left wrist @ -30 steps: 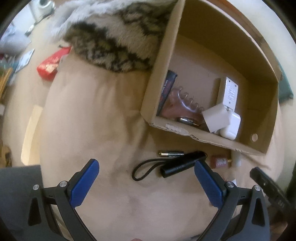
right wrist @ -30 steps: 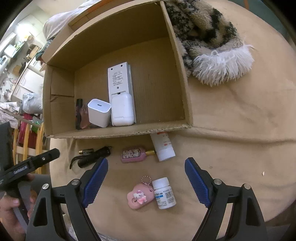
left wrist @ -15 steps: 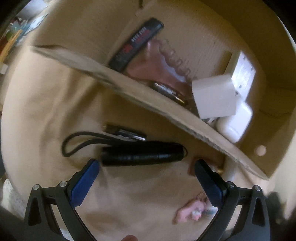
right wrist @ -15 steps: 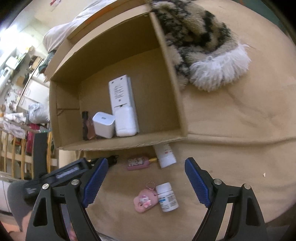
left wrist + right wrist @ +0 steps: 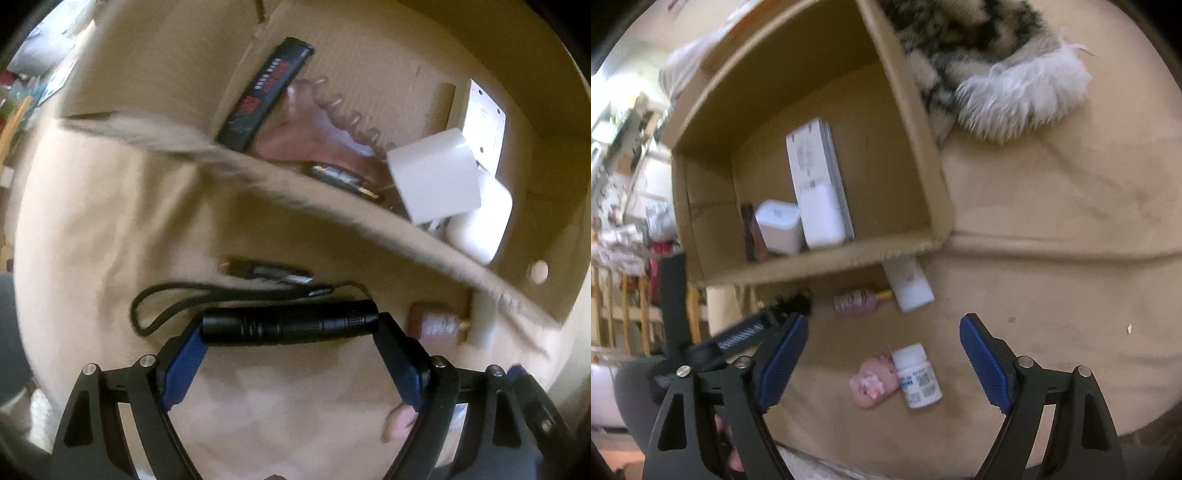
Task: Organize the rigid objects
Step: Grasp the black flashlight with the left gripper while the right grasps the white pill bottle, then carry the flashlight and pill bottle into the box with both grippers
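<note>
Flashlight (image 5: 290, 325) lies crosswise on tan cushion (image 5: 92, 221), near side of cardboard box (image 5: 369, 218) | my left gripper (image 5: 290, 328) brackets its two ends, grip unconfirmed | my right gripper (image 5: 882, 354) wide apart above white pill bottle (image 5: 918, 374).

black gripper (image 5: 290, 334), blue pads (image 5: 184, 363), silver screws
</note>
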